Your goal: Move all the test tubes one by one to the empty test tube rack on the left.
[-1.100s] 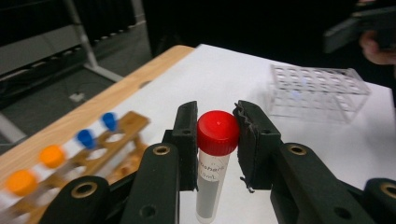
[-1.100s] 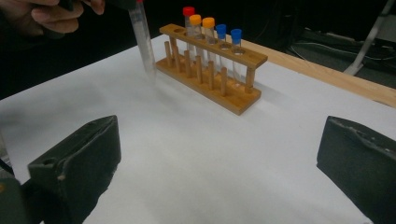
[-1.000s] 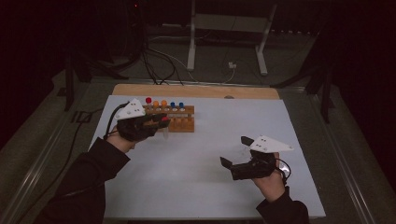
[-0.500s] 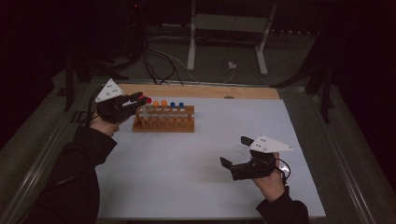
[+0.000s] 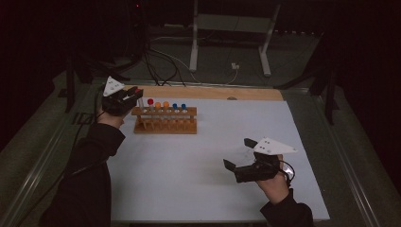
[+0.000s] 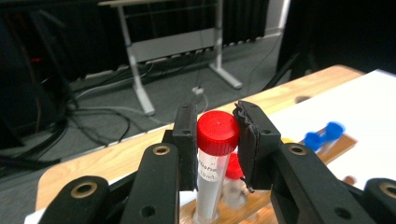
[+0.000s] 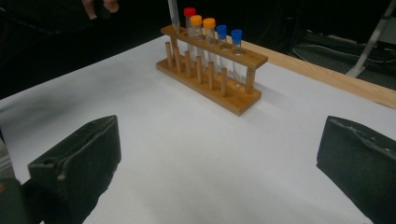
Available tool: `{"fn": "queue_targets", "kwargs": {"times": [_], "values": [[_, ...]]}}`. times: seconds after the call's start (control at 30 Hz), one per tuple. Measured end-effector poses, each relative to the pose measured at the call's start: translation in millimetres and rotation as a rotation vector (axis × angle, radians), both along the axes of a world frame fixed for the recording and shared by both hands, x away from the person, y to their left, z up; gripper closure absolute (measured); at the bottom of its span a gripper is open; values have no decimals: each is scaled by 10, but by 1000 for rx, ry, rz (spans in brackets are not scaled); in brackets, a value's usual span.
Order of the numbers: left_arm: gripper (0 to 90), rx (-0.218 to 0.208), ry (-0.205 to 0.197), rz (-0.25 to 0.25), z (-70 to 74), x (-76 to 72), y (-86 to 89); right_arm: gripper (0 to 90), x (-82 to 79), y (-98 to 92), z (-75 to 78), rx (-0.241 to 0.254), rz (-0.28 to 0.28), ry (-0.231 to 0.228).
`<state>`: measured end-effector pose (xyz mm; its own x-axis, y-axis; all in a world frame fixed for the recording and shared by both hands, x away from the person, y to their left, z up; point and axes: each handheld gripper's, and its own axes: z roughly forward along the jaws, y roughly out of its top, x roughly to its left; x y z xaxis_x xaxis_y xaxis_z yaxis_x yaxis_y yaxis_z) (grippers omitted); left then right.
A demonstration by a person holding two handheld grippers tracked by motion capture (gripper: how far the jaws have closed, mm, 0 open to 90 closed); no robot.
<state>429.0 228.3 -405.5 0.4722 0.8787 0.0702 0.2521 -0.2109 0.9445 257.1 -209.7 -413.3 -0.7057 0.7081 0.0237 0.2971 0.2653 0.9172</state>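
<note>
1. We see the wooden test-tube rack (image 5: 164, 124) near the far left of the white table sheet (image 5: 198, 175), with broad bare sheet between it and the near edge.
2. Our left gripper (image 6: 216, 135) clenches a red-capped test tube (image 6: 212, 158) over the rack's left end; the tube is clear, with a printed label.
3. Its long axis runs upright, cap up, tip at the rack.
4. Our right gripper (image 5: 240, 153) hovers released, well apart near the front right.
</note>
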Motion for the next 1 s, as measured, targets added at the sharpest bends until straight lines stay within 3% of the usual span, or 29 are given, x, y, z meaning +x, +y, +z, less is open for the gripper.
{"fn": "queue_targets", "kwargs": {"times": [0.13,0.33,0.5,0.8,1.0], "values": [[717,-5,43,6,-166,37,1,0,-4,-8,0,0,1,1],[716,26,98,11,-332,83,-53,0,0,-12,-1,3,1,3],[716,57,129,18,-373,107,-85,0,4,-13,-3,3,0,7],[702,48,153,21,-373,95,-64,0,5,-21,-1,7,1,9],[489,70,135,-2,-273,-47,-83,0,8,-31,4,7,-2,7]]}}
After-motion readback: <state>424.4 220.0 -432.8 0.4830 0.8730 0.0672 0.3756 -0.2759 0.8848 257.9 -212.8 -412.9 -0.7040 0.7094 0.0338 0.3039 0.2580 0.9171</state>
